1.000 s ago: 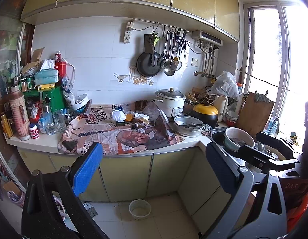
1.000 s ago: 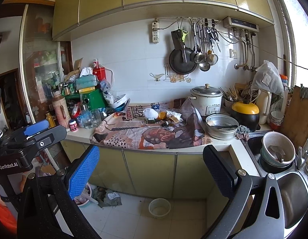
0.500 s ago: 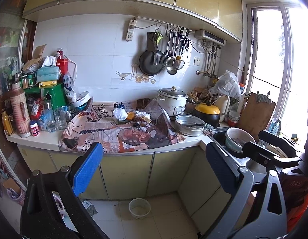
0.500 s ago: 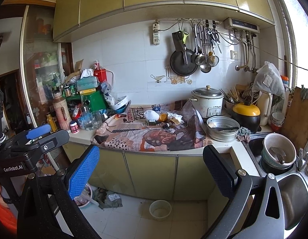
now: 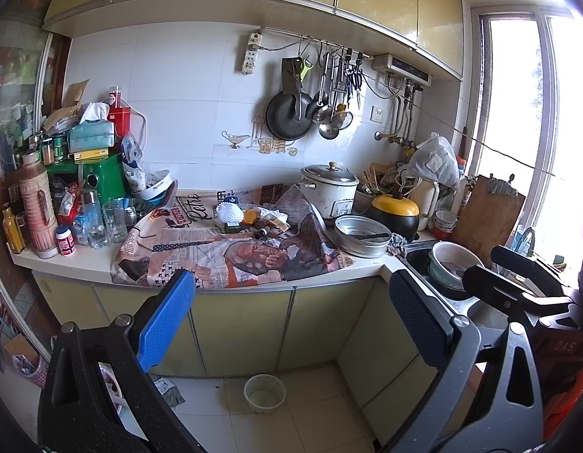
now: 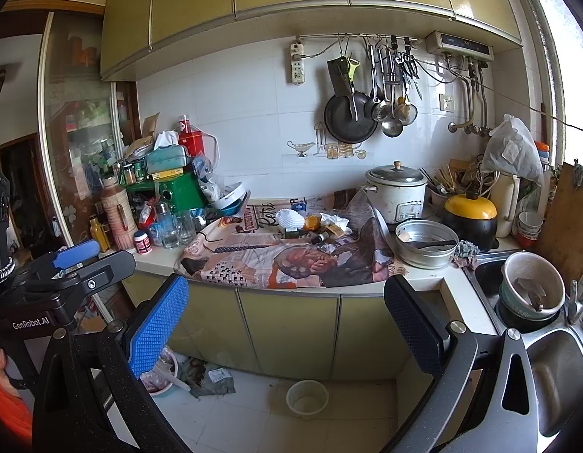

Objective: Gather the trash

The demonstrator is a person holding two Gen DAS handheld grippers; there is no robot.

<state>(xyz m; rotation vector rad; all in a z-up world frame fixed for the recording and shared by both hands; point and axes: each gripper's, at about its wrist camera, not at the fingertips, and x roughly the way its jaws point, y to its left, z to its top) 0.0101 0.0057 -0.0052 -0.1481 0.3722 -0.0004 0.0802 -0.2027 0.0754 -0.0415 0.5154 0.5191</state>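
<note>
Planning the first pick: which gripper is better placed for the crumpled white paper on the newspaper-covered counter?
Marginally the right gripper, I'd say. In its view the crumpled white paper sits nearly between its open fingers; the left gripper is also open and empty, but further left. Both are far from the newspaper-covered counter.

- The rice cooker (image 6: 396,196) has a dull metal lid.
- The round pan (image 6: 426,243) is brushed metal.
- The printed cloth (image 6: 291,256) looks matt.
- The chopping board (image 5: 487,219) is rough wood.
- The wall tiles (image 5: 185,113) are glossy.
</note>
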